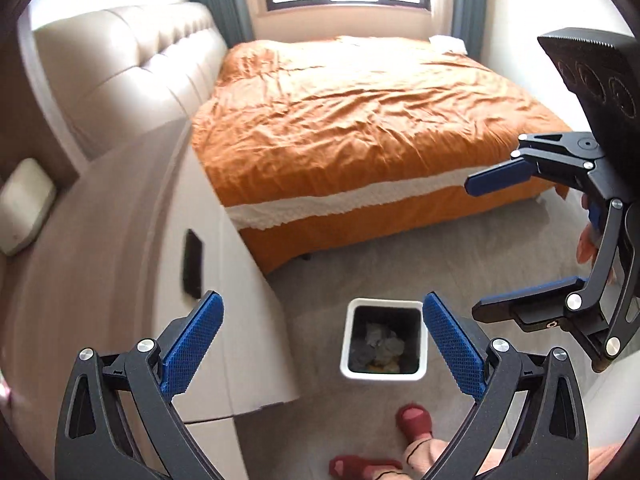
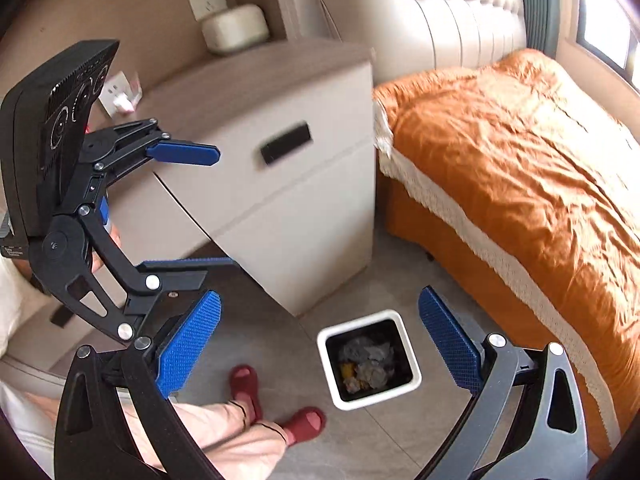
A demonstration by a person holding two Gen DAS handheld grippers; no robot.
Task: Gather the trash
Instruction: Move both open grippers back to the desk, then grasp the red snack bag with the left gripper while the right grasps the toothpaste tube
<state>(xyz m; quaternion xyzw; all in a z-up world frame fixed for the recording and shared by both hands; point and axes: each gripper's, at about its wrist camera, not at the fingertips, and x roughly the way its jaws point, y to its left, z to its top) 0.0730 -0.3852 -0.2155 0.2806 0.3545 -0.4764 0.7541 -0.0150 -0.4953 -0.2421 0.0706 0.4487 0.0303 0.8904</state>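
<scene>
Left claw (image 1: pixel 322 344) and right claw (image 2: pixel 320 342): both spread wide, empty, high above the white bin (image 2: pixel 369 360). Crumpled trash (image 2: pixel 366 362) already inside. Risk of clipping the nightstand (image 2: pixel 304 184) when descending.

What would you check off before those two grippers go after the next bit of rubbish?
1. Left gripper empty and open: ok, the blue pads stand wide apart with nothing between them.
2. Right gripper empty and open: ok, likewise.
3. Trash bin upright on the floor, in view of both cameras: ok.
4. Room left in the bin: ok, the crumpled trash lies well below the rim.
5. Next piece of rubbish located: cannot tell, none shows on the floor, the bed or the nightstand.
6. Person's feet clear of the bin: ok, they stand beside it, apart.
</scene>
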